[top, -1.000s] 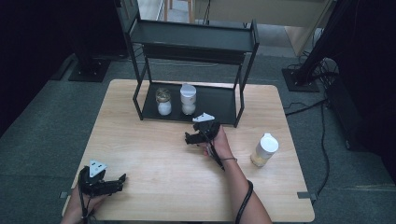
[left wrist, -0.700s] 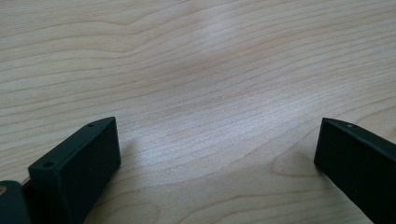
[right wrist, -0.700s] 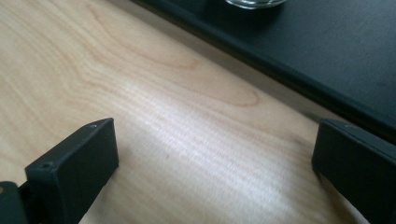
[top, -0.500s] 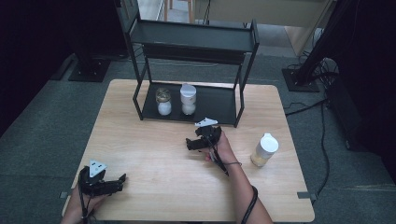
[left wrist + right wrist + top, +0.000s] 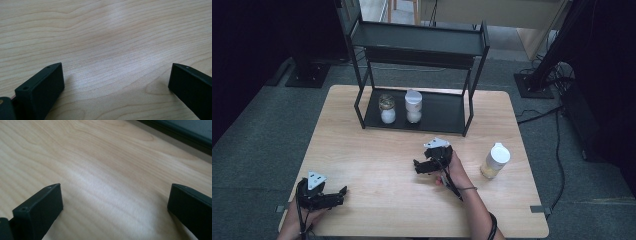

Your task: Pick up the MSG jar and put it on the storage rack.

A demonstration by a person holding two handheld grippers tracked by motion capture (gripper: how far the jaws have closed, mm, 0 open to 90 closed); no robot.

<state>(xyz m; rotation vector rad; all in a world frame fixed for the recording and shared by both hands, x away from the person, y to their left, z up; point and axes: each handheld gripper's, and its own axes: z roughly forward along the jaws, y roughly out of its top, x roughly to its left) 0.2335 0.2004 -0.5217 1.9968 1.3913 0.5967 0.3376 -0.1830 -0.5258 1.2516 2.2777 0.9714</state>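
Evidently both tools empty, jaws wide: right tool [image 5: 418, 165] mid-worktop [image 5: 362, 150], left tool [image 5: 343, 192] near front edge. White-lidded jar [image 5: 495, 160] stands right of right tool. Swing right, square jaws around body, below lid.

Two black fingers [image 5: 37, 212] rising from the bottom corners, spread wide apart with nothing between them. Beneath and beyond, pale wood-grain table [image 5: 100, 170], bare. Across the top right corner, a dark edge [image 5: 180, 132], its nature unclear.
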